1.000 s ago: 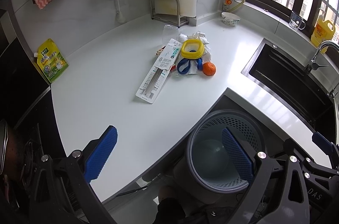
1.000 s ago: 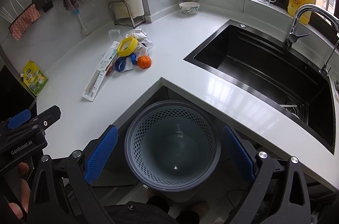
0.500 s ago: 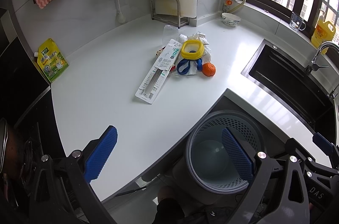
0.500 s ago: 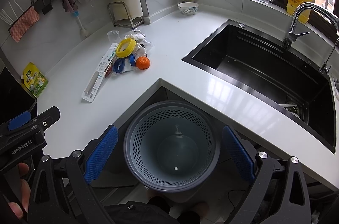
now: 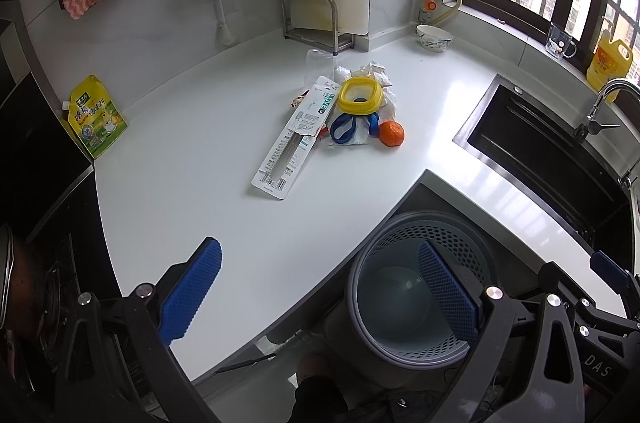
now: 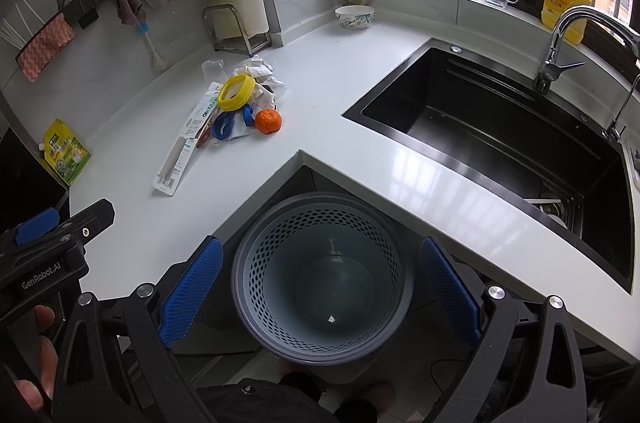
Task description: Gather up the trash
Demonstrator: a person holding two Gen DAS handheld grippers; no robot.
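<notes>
Trash (image 5: 352, 115) sits piled mid-counter (image 5: 180, 183), far from both grippers (image 5: 320, 299) (image 6: 320, 299), jaws wide and empty above the bin (image 6: 322, 277). Risk: the orange (image 5: 391, 134) likely rolls away if nudged.

black frames with silver screws carry ribbed blue jaws.

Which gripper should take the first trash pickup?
Left, probably. The left gripper is open over the counter, facing the trash pile. The right gripper, also open, hangs over the bin, with the pile further off to its left.
</notes>
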